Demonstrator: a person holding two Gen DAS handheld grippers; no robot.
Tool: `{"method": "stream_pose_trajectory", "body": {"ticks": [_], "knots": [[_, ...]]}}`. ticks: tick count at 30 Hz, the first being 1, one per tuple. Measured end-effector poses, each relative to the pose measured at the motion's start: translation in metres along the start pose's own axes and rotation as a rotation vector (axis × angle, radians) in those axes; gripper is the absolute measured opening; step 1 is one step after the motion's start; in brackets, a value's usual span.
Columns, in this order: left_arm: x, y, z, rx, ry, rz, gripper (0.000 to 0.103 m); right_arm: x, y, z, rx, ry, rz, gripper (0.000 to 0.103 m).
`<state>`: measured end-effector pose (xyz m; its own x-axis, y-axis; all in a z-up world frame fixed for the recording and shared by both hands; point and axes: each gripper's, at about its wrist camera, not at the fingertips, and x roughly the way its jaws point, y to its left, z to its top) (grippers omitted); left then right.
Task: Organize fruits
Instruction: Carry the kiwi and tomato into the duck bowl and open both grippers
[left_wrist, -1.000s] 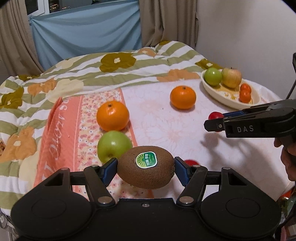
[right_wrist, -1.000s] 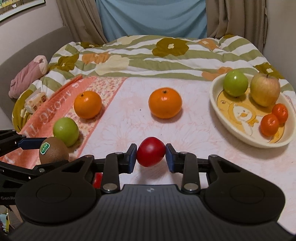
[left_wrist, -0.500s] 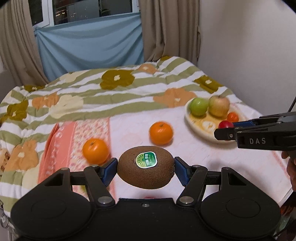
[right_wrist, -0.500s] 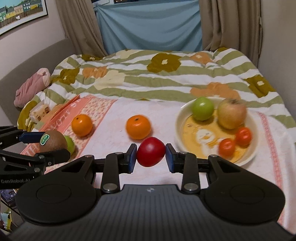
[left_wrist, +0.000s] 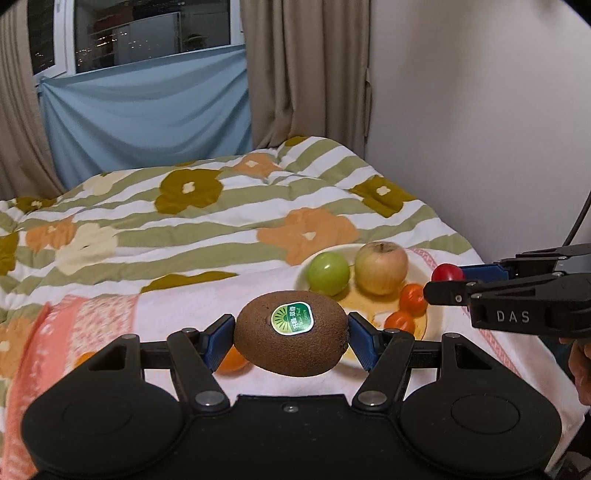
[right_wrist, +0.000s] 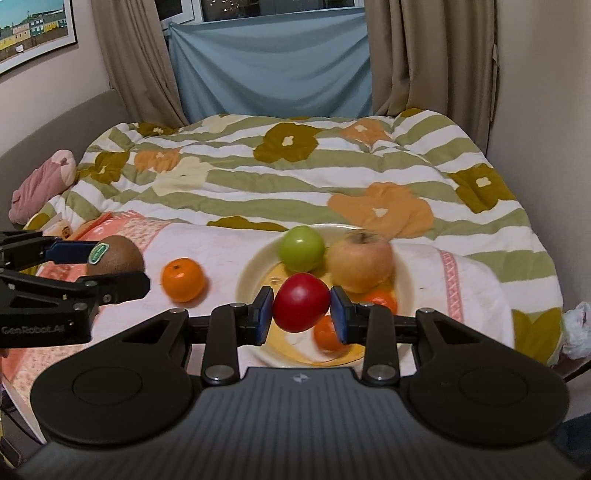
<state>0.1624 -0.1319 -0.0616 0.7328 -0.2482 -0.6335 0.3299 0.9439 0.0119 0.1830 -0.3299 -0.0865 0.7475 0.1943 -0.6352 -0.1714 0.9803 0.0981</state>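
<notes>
- Left wrist view: the white bowl (left_wrist: 436, 317) sits near the bed's right edge beside the wall (left_wrist: 480, 129); bare pink cloth (left_wrist: 177, 314) lies open to its left.
- The left gripper (left_wrist: 291, 338) clamps a stickered kiwi (left_wrist: 291, 338) in the air.
- The right gripper (right_wrist: 301, 302) pinches a red fruit (right_wrist: 301, 302) over the bowl.
- The bowl holds a green apple (right_wrist: 301, 248), a yellow apple (right_wrist: 360, 260) and small oranges; another orange (right_wrist: 183, 279) lies beside it on the cloth.

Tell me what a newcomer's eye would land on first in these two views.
The kiwi with its green sticker, clamped in the left gripper at centre. Then the red fruit pinched in the right gripper, in front of the plate of apples and small oranges on the bed.
</notes>
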Motion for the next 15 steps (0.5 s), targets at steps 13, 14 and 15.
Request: {"method": "stream_pose_trajectory", "body": {"ticks": [13,14,15], "knots": [[0.094,-0.032,0.017,0.004,0.063,-0.012,0.07,0.044,-0.044,0.002,-0.057,0.032,0.043,0.048],[0.101,-0.034,0.017,0.003,0.074,-0.011,0.07,0.046,-0.046,0.001,-0.058,0.033,0.043,0.048],[0.107,-0.034,0.017,0.004,0.083,-0.01,0.07,0.049,-0.047,0.002,-0.059,0.035,0.043,0.048]]}}
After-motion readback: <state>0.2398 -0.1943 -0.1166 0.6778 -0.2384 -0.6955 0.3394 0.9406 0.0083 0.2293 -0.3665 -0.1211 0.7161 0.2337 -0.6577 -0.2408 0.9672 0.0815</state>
